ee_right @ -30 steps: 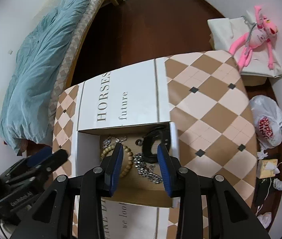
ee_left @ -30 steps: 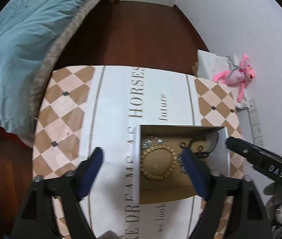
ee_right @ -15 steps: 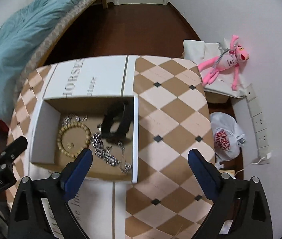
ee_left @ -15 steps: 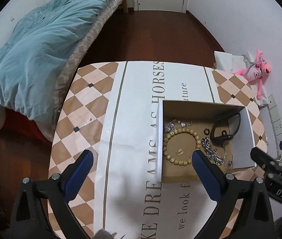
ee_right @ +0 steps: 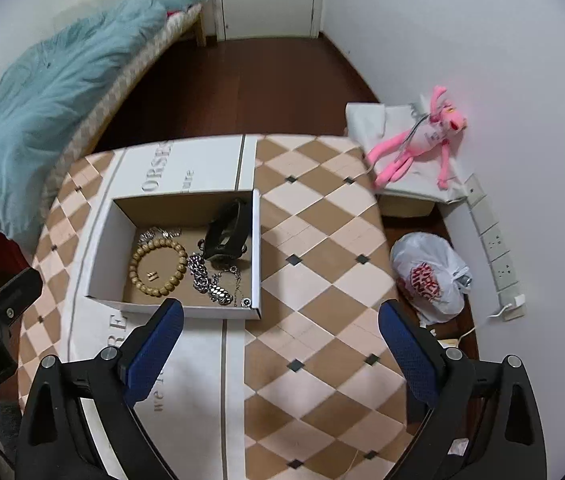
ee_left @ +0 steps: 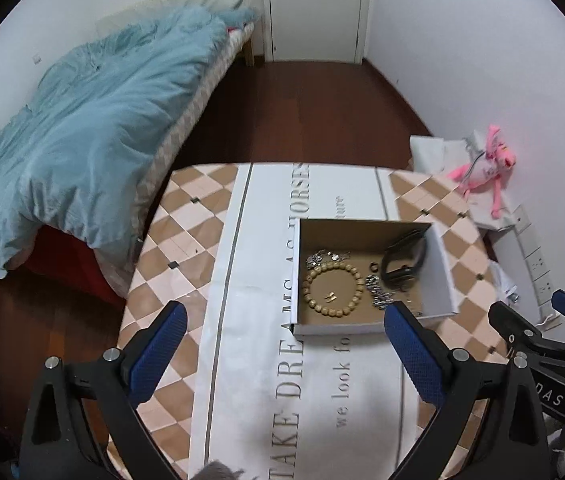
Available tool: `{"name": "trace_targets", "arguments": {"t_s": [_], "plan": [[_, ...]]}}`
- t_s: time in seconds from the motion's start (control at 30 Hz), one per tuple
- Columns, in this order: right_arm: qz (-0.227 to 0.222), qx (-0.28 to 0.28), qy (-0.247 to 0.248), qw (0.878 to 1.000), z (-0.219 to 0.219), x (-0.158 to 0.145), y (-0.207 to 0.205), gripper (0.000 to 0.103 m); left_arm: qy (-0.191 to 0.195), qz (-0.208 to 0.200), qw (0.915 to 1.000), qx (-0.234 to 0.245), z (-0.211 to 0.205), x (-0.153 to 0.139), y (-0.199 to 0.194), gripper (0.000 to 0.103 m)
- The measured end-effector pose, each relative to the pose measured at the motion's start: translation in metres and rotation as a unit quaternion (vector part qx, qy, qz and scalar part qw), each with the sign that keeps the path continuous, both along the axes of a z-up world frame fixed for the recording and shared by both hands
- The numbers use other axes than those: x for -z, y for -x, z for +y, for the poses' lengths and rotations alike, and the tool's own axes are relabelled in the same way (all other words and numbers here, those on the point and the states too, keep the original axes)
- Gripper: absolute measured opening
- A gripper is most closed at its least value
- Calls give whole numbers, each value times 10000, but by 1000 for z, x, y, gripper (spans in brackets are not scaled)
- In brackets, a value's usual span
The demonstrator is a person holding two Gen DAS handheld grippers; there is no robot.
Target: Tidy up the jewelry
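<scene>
Left wrist view: left gripper [ee_left: 282,344] fingers spread wide, empty, above counter [ee_left: 186,240]. Right gripper [ee_right: 280,334] fingers just opened wide, nothing between. Bead bracelet [ee_left: 333,289], chain [ee_right: 208,278], watch [ee_right: 226,232] lie inside cardboard box [ee_right: 100,248], apparently gathered for tidy storage.

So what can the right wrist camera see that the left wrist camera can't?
Only the right wrist view shows the white plastic bag on the floor by the wall. Only the left wrist view shows most of the printed words on the tablecloth. Both show the cardboard box with the wooden bead bracelet, silver chain and black watch inside, plus the pink plush toy and the blue duvet.
</scene>
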State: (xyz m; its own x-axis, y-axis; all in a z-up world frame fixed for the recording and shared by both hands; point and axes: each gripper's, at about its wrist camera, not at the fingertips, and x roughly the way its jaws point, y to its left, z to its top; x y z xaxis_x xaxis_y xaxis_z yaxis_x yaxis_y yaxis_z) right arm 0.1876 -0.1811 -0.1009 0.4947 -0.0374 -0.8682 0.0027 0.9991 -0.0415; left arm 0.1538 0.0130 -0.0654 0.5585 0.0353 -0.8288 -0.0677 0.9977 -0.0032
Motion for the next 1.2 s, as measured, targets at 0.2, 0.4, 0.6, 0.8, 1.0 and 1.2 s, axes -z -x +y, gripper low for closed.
{"name": "trace_targets", "arguments": {"t_s": [0.2,0.4,0.6,0.8,1.0,1.2], "plan": [[-477,3,-66,9988,-8,-45,43,99,44,-359,9993,-75,-1,-41,35,101],[-873,6,-113,9961,-14,-89,87,99,-21,-771,9970,-45,-5,-79,70,101],[-1325,-40,-8,9912,-12,-135,126,103,58,-1019,9948,-6,-5,-107,100,101],[-1577,-113,57,9874,-10,-163,154,103,65,-1141,9934,2,-2,-123,120,101],[-1598,-216,55,9869,-4,-172,167,103,78,-1067,9943,-24,-1,-122,130,101],[-1497,-221,25,9885,-4,-168,167,103,96,-923,9956,-86,-2,-116,129,101]]}}
